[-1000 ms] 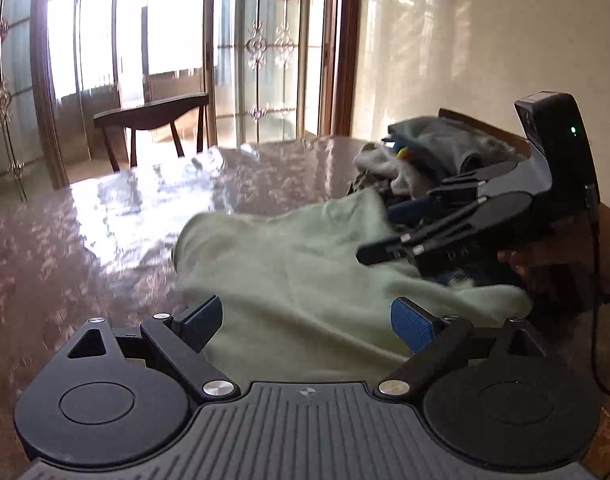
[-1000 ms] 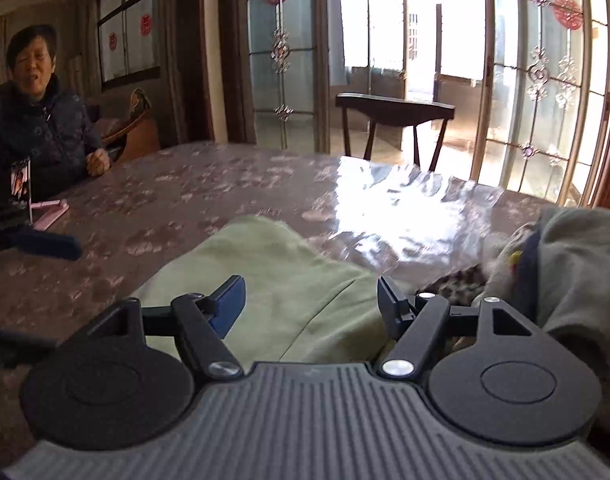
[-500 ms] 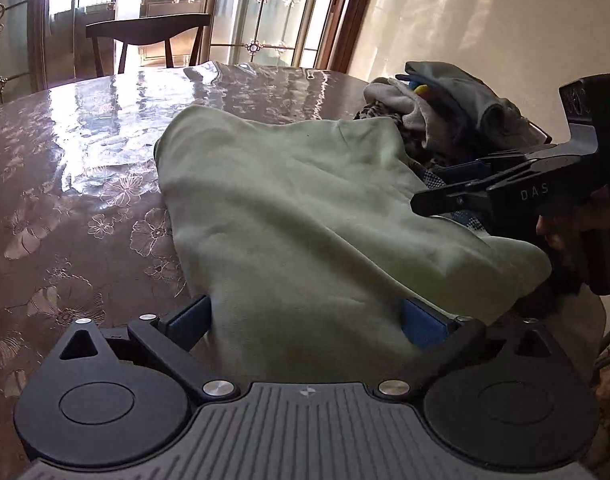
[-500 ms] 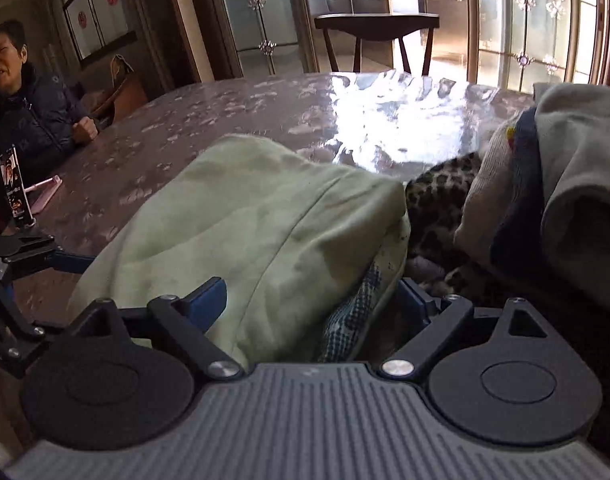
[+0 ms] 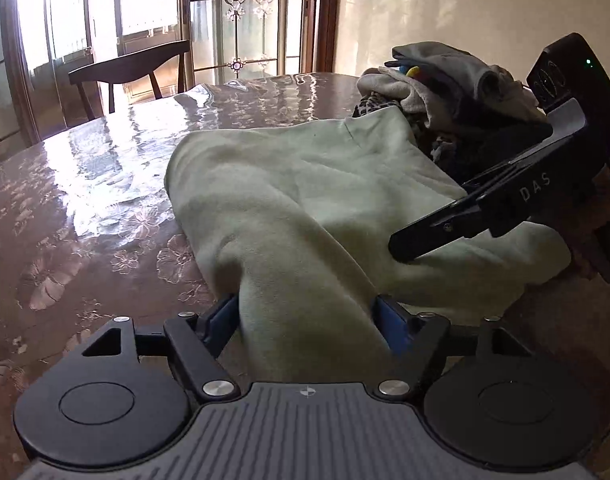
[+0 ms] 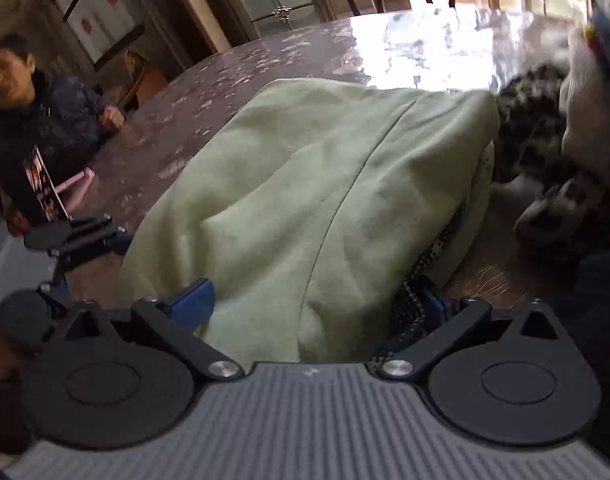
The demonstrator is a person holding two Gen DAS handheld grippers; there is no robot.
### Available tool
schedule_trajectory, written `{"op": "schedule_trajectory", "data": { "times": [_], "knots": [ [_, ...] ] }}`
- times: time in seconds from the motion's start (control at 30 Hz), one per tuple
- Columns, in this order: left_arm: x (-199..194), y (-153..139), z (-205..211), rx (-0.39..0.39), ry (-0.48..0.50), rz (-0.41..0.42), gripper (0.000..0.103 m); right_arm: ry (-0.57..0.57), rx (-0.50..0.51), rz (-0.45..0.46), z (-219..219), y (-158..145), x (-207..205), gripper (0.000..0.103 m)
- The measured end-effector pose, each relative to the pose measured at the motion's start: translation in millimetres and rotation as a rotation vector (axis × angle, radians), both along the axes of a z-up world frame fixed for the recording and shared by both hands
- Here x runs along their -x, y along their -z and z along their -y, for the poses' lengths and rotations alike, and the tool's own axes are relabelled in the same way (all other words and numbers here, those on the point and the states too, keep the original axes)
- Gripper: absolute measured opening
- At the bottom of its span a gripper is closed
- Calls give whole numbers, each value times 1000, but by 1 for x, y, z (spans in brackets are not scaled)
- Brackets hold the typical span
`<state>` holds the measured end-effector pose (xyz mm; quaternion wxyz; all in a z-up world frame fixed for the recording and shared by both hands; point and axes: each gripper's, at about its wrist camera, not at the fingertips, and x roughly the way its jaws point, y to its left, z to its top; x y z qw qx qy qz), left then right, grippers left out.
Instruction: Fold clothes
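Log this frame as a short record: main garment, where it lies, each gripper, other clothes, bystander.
garment: pale green fleece garment, rumpled
surface: glossy brown floral table
left gripper: closing, green fabric between its pads
right gripper: opening, green fabric between its pads
other clothes: mixed clothes pile behind the garment
bystander: seated person in dark jacket

Soft matt green fleece garment on a glossy, flower-patterned plastic-covered table; matt black plastic tools.

The garment lies on the table. A clothes pile sits right of the garment, a chair behind it.
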<state>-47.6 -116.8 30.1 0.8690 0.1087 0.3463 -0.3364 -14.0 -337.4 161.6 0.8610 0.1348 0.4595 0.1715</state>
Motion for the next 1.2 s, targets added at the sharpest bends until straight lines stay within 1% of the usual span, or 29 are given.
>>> {"op": "schedule_trajectory", "data": {
  "times": [0.07, 0.13, 0.2, 0.27, 0.33, 0.37, 0.4, 0.43, 0.47, 0.53, 0.67, 0.73, 0.8, 0.87, 0.93, 1.0, 1.1, 1.2],
  "knots": [
    [1, -3, -13, -30, -31, 22, 77, 13, 34, 18, -15, 1, 0, 103],
    [-1, -5, -30, -59, -73, 34, 77, 12, 15, 17, -23, 0, -2, 103],
    [-5, -7, -53, -51, -114, 19, 77, -16, -46, 17, -35, 0, -2, 103],
    [-11, -9, -77, -12, -148, -10, 79, -45, -67, 28, -50, 0, -1, 103],
    [-15, -13, -100, 63, -178, -38, 85, -68, -66, 40, -62, 0, 0, 103],
    [-15, -16, -110, 99, -191, -50, 85, -77, -54, 46, -66, -2, 0, 103],
    [-16, -17, -116, 120, -198, -56, 86, -86, -41, 52, -70, -3, 0, 103],
    [-16, -19, -121, 133, -201, -60, 90, -86, -45, 52, -69, -4, 0, 103],
    [-17, -19, -123, 139, -201, -64, 93, -75, -65, 53, -63, -6, 2, 103],
    [-20, -17, -124, 135, -192, -79, 97, -28, -114, 71, -44, -8, 9, 103],
    [-32, -8, -116, 158, -182, -134, 97, 147, -138, 118, -7, -4, 16, 103],
    [-34, -4, -107, 150, -170, -147, 100, 193, -196, 112, 8, 3, 12, 103],
    [-35, 2, -99, 143, -154, -164, 101, 203, -228, 101, 8, 12, 0, 103],
    [-37, 10, -90, 152, -132, -203, 101, 212, -226, 108, 2, 19, -12, 103],
    [-40, 18, -84, 149, -121, -225, 103, 211, -236, 139, -6, 26, -24, 103],
    [-41, 22, -79, 152, -112, -216, 103, 209, -224, 167, -18, 30, -36, 103],
    [-45, 24, -70, 180, -94, -212, 103, 202, -180, 202, -37, 34, -51, 103],
    [-45, 26, -59, 178, -80, -178, 103, 170, -156, 242, -49, 39, -62, 103]
  ]
}}
